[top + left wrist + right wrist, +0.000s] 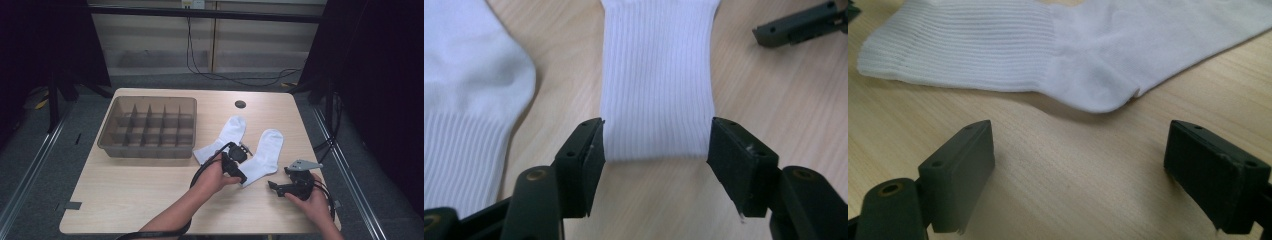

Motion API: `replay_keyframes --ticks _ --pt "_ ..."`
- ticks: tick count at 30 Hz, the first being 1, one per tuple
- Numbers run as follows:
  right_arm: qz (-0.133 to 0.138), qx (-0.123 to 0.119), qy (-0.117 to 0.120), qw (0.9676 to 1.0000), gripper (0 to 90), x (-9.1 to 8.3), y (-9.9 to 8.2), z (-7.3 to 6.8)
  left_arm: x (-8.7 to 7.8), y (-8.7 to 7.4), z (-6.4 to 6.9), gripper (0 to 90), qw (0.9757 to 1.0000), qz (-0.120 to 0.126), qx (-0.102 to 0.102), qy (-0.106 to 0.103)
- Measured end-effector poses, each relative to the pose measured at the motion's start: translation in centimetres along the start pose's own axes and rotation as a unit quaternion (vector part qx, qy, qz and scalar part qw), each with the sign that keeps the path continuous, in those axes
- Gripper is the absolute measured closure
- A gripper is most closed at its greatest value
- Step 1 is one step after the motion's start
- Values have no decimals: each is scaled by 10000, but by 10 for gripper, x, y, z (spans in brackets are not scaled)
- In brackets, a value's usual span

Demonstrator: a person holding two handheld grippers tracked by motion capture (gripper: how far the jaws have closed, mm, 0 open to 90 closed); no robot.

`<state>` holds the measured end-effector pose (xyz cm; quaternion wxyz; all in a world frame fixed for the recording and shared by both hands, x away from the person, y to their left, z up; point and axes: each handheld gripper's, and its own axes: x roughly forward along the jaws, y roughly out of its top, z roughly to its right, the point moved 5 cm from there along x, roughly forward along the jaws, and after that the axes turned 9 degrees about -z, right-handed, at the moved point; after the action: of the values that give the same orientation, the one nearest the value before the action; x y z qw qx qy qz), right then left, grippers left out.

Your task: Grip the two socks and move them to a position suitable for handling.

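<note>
Dark room, black curtains both sides, pale panel wall behind with cables [200, 65] hanging down to grey floor. Light wood table [135, 190], small dark hole [240, 104] near far edge.

Divided tray [150, 126] at far left of table.

Two white socks right of centre. Left sock [222, 137] and right sock [262, 155] lie flat, toes away from person, cuffs toward near-left.

Left gripper [654, 145] open, jaws either side of right sock's cuff end.

Right gripper [1078, 165] open, low over bare table, just beside right sock's heel.
</note>
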<state>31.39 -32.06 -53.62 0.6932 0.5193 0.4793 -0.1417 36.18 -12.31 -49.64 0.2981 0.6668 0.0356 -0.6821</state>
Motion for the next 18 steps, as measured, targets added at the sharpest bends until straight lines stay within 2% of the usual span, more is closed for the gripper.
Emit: replay_keyframes --ticks 3,5,7,10,11,14,16,18 --pt "-52 -19 -3 10000 133 0 1 -2 7 6 4 490 9996 -110 160 195" --pt "-269 27 -15 9996 142 -1 3 -2 11 9 8 505 9996 -179 192 144" --pt "-383 20 -24 9993 162 -2 5 -3 15 10 10 527 9986 -315 338 259" --pt "-533 -43 -2 9986 272 -6 7 -2 20 8 12 559 9982 -399 357 252" --pt "-562 -56 -30 9984 286 -8 8 1 21 8 12 575 9984 -401 319 242" --pt "-528 117 -66 9985 334 -16 15 12 19 3 12 619 9982 -457 324 230" --pt "-497 70 -220 9985 392 -21 22 19 17 0 13 682 9978 -554 314 166" --pt "-537 54 -268 9982 413 -20 31 25 15 -3 12 692 9974 -616 354 131"
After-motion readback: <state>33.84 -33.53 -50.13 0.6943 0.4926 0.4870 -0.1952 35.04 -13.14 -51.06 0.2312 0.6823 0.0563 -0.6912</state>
